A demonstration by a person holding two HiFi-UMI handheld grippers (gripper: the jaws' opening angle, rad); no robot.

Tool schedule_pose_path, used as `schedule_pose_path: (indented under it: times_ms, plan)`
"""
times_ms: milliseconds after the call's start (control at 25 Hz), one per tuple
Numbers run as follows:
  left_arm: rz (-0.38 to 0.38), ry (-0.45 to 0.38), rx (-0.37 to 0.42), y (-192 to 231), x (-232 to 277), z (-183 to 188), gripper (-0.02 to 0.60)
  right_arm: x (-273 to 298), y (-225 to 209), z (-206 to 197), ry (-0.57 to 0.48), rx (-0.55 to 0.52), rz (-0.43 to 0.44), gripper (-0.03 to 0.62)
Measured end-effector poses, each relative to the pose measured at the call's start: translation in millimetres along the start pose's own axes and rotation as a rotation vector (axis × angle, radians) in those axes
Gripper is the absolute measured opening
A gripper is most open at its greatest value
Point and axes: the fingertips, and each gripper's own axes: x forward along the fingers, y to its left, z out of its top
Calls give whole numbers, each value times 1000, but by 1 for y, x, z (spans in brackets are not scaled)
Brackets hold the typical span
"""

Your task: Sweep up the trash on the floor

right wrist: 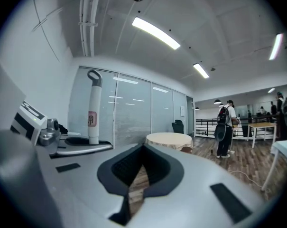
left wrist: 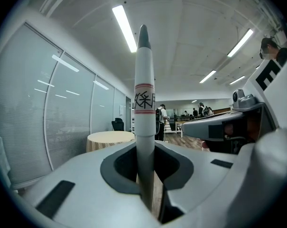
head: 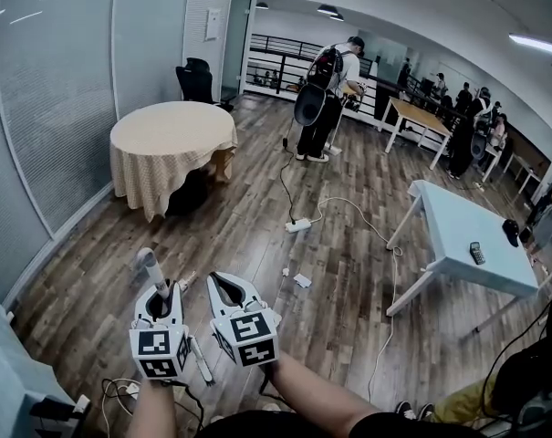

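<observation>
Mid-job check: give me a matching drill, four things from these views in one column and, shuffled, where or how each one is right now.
Things:
1 white handle
2 round table
3 handset
4 paper scrap

States:
A lying on the wood floor
B clamped upright in the left claw
C cream-coloured, back left
D resting on the white table

Pairs: 1-B, 2-C, 3-D, 4-A
</observation>
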Motion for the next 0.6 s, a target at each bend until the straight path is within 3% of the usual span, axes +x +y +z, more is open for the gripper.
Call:
schedule_pose_path:
  times_ms: [240,600]
  plan:
    - [-30,18,0,29,-5,-13,51,18,23,-3,11,15,-10,14]
    - [-11,42,-6,73,-18,-29,49,34,48,-21,40,55,-16,14]
